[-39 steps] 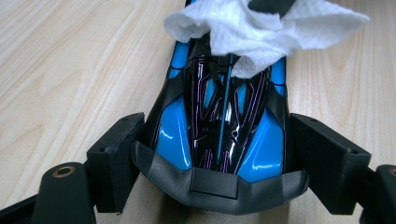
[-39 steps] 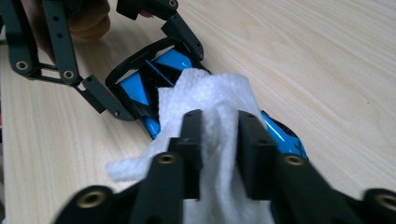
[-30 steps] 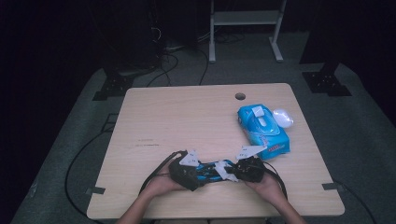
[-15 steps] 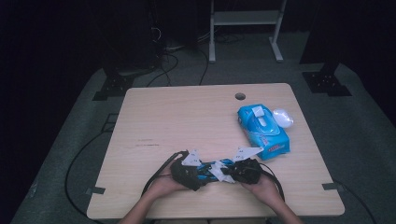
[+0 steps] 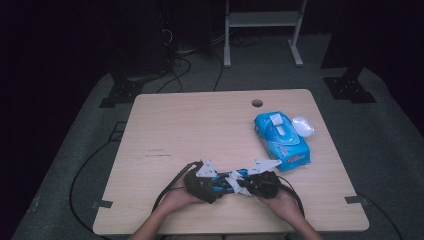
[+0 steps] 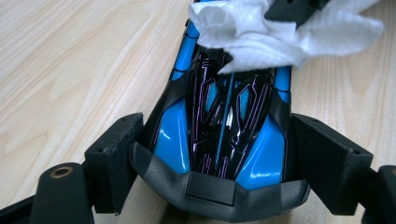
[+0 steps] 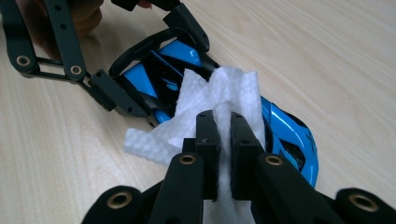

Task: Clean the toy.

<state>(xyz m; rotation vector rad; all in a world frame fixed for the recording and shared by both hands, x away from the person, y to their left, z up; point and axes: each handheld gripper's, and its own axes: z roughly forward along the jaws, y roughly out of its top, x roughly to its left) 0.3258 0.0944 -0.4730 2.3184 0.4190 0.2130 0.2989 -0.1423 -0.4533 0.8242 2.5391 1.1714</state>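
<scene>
Wiping step in hand — a toy car gets cleaned with a wet wipe at the near edge of the table [image 5: 165, 120].

Left gripper [image 5: 200, 182] clamps the blue-and-black toy car [image 6: 224, 126] by its wide rear end, one jaw pressed on each flank, and holds it flat on the wood. Right gripper [image 7: 223, 140] has its jaws squeezed together on a bunched white wipe [image 7: 210, 100], which lies on the car's roof towards the nose. In the high view the two grippers meet head-on in front of the person's hands, car between them.

Farther back on the right side sits the blue wipes pack [image 5: 281, 140], flip lid open, well apart from the car, with a small white object [image 5: 303, 126] just beside it.

Next move, as I judge it — drag the wipe along the bodywork while the left clamp stays firm, or the car may skid; the pinch has to stay tight too.
</scene>
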